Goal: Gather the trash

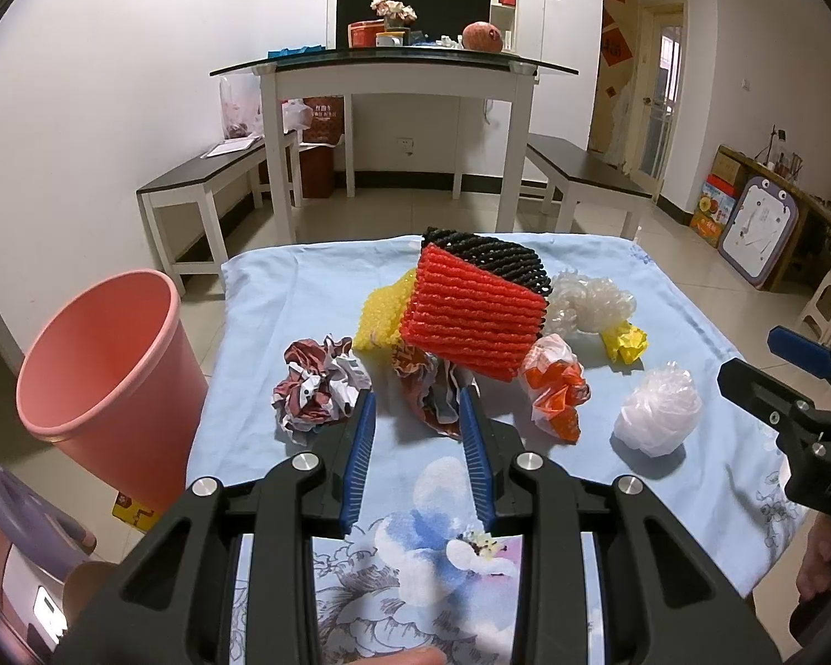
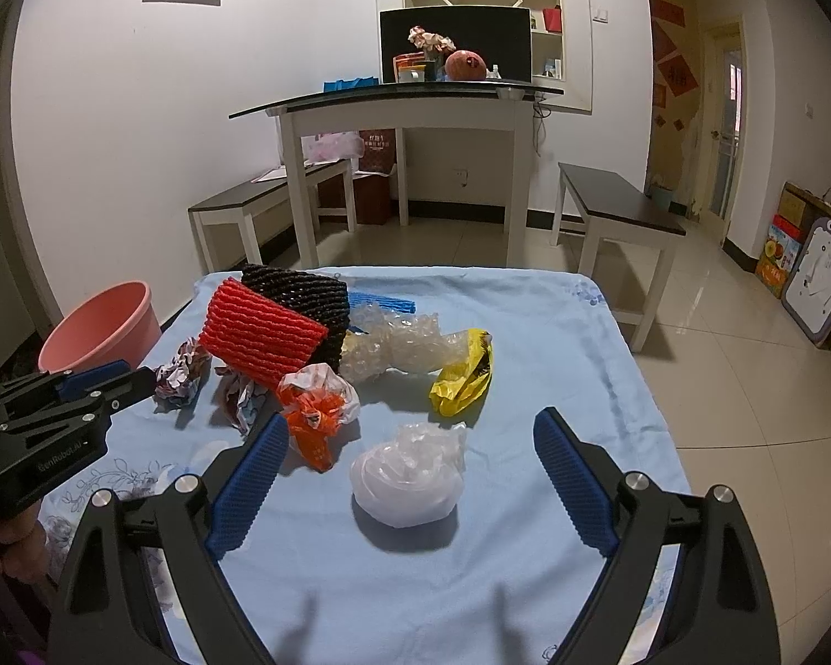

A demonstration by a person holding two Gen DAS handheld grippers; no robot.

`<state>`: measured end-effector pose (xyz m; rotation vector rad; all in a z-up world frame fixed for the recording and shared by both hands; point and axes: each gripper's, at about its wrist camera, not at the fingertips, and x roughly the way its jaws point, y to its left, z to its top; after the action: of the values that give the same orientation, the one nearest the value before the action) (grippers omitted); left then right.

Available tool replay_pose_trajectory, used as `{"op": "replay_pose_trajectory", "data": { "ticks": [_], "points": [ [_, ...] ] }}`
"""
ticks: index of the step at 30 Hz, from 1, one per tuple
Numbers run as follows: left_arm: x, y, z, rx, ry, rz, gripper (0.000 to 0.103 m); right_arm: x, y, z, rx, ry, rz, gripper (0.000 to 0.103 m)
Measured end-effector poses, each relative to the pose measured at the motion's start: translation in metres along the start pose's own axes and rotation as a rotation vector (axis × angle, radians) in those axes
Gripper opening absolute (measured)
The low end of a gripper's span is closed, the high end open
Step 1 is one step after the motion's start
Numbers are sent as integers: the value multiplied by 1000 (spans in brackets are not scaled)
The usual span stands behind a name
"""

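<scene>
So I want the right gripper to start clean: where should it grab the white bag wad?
Probably across the white wad's rounded lower bulk, coming straight from the near side; it lies apart from the pile, centred before the open right gripper.

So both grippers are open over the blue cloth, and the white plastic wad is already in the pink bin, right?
Not quite. Both grippers, left and right, are open over the blue cloth, but the white plastic wad lies on the cloth ahead of the right gripper, not in the pink bin. The right wrist view shows it.
</scene>
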<state>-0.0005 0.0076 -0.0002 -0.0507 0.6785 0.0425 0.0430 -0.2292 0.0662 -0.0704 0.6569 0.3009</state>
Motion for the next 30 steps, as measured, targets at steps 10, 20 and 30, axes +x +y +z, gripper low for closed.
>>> {"op": "replay_pose_trajectory", "data": {
  "ticks": [10,20,30],
  "points": [
    [0,1,0,-1,2,2,32,-2,1,2,1,0,-1,87],
    [-2,5,-1,5,4,1,32,-2,0,0,1,-2,0,86],
    [-4,5,-3,8,5,2,32,-4,0,0,2,0,2,86]
  ]
}}
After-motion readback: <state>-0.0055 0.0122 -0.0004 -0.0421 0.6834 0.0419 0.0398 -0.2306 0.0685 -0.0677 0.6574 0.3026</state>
